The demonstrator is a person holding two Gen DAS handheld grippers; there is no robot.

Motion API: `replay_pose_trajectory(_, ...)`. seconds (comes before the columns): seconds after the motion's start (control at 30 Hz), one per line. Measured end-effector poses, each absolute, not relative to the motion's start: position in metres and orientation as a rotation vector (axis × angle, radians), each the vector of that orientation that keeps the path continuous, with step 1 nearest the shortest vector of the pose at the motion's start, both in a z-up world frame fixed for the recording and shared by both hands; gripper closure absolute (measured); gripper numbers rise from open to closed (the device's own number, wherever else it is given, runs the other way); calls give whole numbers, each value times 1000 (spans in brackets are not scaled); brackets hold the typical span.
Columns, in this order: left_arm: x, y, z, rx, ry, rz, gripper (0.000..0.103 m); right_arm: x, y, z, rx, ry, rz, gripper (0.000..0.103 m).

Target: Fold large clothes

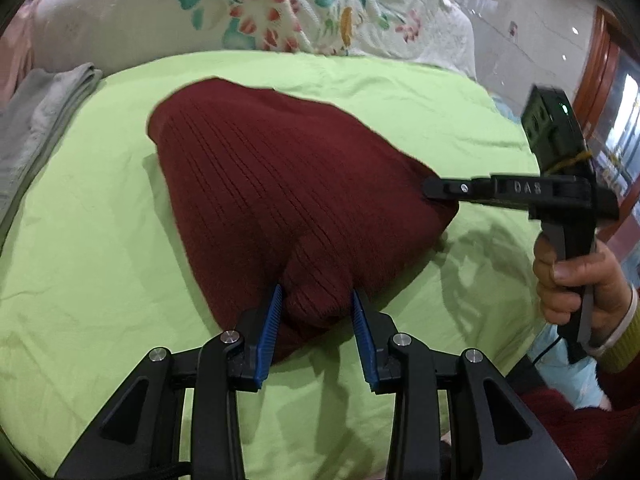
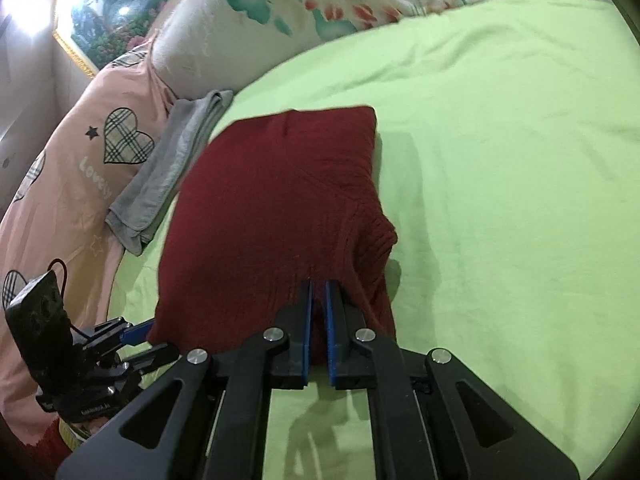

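A dark red ribbed knit sweater [image 1: 280,184] lies folded into a compact bundle on a light green bed sheet [image 1: 100,240], roughly at the middle of the bed and nearer the pillow end than the far side edge. Its near edge is raised off the sheet at two points.

The left gripper [image 1: 316,316] holds one near corner: a thick fold of the knit sits between its blue pads, which stand partly apart and press on the cloth from both sides. The right gripper [image 2: 318,320] pinches the other near corner; its blue pads stand almost together with only a thin layer of the knit between them. In the left wrist view the right gripper's black fingers reach the sweater's edge from the side, and a hand [image 1: 580,284] in a yellow-cuffed sleeve grips its handle. In the right wrist view the left gripper shows at the sweater's lower left corner.

A folded grey garment [image 2: 172,176] lies just beside the sweater, at the sheet's edge against a pink pillow [image 2: 80,168] printed with plaid hearts. A white floral quilt [image 1: 280,8] is bunched along the head of the bed. A framed landscape picture [image 2: 108,12] hangs on the wall above the pillow.
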State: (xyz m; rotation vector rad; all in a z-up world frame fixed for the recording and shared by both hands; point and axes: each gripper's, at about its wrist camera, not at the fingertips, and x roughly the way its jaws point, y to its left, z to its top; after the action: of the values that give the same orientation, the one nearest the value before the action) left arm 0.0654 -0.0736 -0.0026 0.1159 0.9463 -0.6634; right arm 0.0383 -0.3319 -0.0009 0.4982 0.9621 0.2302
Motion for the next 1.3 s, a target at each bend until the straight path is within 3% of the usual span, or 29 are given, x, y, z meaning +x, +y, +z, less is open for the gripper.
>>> replay_pose_trajectory(0.13,57,-53,11,-12,943,-596,63,25,-335,10,499,944,223,96)
replay_pose_trajectory(0.2,54,-43,14,-75,947,-542,63,21,-337,11,505,946,215,91)
replay_pose_trajectory(0.27,51,-36,17,-93,945,-483,62,15,-336,12,509,942,209,66)
replay_pose_trajectory(0.33,48,-32,21,-83,927,-412,55,9,-335,14,506,929,209,60)
replay_pose_trajectory(0.63,34,-42,30,39,897,-274,36,-13,-332,18,489,924,211,59)
replay_pose_trajectory(0.83,24,-42,25,70,919,-245,32,-28,-331,20,488,928,201,52)
replay_pose_trajectory(1.3,15,-28,22,54,940,-201,23,-41,-318,15,464,963,217,47)
